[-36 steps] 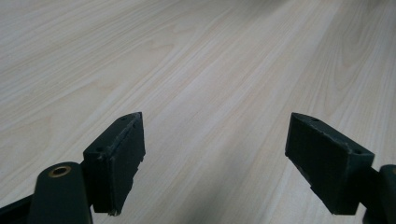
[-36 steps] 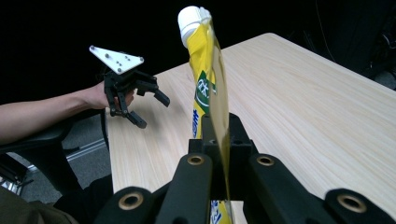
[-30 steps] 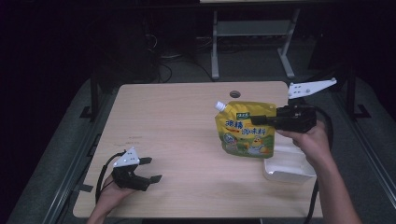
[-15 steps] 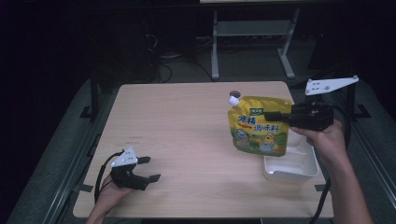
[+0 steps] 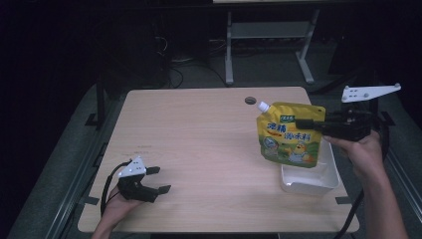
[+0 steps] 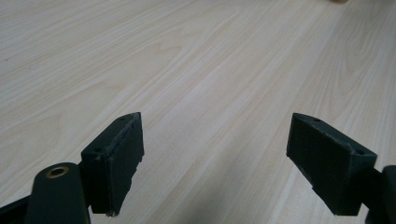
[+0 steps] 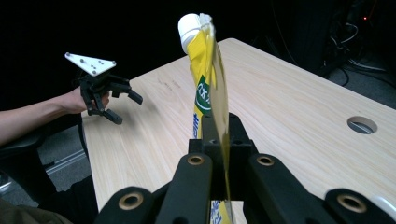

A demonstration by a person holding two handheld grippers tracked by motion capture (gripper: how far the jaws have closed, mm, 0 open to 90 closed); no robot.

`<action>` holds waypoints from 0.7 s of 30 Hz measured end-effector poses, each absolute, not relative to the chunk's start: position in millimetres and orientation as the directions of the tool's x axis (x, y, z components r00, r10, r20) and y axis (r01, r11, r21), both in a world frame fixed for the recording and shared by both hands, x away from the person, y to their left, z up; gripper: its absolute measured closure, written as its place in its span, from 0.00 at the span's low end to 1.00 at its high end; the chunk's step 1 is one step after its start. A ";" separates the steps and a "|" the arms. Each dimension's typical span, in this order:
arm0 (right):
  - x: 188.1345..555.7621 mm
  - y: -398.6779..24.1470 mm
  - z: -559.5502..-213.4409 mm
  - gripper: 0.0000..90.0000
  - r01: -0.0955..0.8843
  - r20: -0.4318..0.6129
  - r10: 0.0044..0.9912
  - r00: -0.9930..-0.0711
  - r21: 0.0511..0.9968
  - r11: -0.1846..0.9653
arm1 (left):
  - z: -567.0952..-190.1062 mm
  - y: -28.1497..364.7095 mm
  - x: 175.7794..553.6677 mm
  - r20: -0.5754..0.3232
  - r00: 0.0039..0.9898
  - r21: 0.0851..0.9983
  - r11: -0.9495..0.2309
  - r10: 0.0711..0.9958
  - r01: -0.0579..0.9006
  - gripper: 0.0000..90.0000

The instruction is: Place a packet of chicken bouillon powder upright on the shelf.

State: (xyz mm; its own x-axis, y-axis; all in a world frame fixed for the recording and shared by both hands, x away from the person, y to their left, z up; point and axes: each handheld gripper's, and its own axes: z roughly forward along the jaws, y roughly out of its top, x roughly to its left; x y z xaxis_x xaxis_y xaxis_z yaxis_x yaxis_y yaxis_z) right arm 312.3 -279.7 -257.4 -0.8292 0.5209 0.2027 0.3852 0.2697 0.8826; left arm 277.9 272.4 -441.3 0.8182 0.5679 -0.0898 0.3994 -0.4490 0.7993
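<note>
Holding one yellow printed spout pouch with a white cap (image 5: 290,135) pinched by its edge, the right gripper (image 5: 304,122) suspends it above the one white rectangular plastic tray (image 5: 308,181) at the wooden table's (image 5: 199,139) right edge. Judged unfinished: pouch not yet set down. The left gripper (image 5: 155,179) rests open-jawed, empty, near-left.

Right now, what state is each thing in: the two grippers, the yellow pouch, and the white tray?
Left gripper: open, nothing between its jaws, low over the table.
Right gripper: shut on the pouch's edge.
Yellow pouch: held up off the table, upright, white cap on, hanging over the tray.
White tray: on the table near its right edge, nothing seen inside it.
</note>
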 end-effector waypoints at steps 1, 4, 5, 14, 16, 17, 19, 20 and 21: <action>312.0 -281.8 -258.0 1.00 0.388 0.206 0.523 -0.827 0.882 0.267 | -441.3 272.4 277.9 -0.090 0.818 0.799 -0.449 0.568 0.399 0.21; 311.0 -287.3 -260.0 1.00 0.392 0.210 0.533 -0.820 0.883 0.257 | -441.4 272.7 278.3 -0.089 0.818 0.799 -0.449 0.569 0.400 0.21; 311.0 -287.3 -260.0 1.00 0.392 0.210 0.533 -0.820 0.883 0.257 | -441.4 272.7 278.3 -0.089 0.818 0.799 -0.449 0.569 0.400 0.21; 305.7 -308.9 -265.6 1.00 0.408 0.218 0.567 -0.794 0.883 0.232 | -441.7 273.2 278.6 -0.092 0.816 0.801 -0.444 0.571 0.402 0.21; 303.0 -316.6 -268.8 1.00 0.417 0.221 0.583 -0.782 0.881 0.225 | -441.9 273.3 278.8 -0.095 0.815 0.801 -0.442 0.572 0.404 0.21; 302.3 -318.6 -269.6 1.00 0.421 0.224 0.586 -0.779 0.880 0.223 | -441.8 273.6 278.9 -0.094 0.815 0.801 -0.443 0.571 0.402 0.21; 300.8 -324.1 -272.6 1.00 0.426 0.228 0.595 -0.771 0.878 0.216 | -441.8 273.7 279.1 -0.097 0.814 0.803 -0.439 0.572 0.403 0.21; 299.9 -326.7 -274.0 1.00 0.431 0.231 0.600 -0.766 0.877 0.213 | -441.8 273.7 279.1 -0.097 0.814 0.803 -0.439 0.572 0.403 0.21; 299.1 -329.2 -275.4 1.00 0.432 0.232 0.603 -0.764 0.877 0.211 | -441.9 273.7 279.3 -0.098 0.814 0.803 -0.438 0.572 0.404 0.21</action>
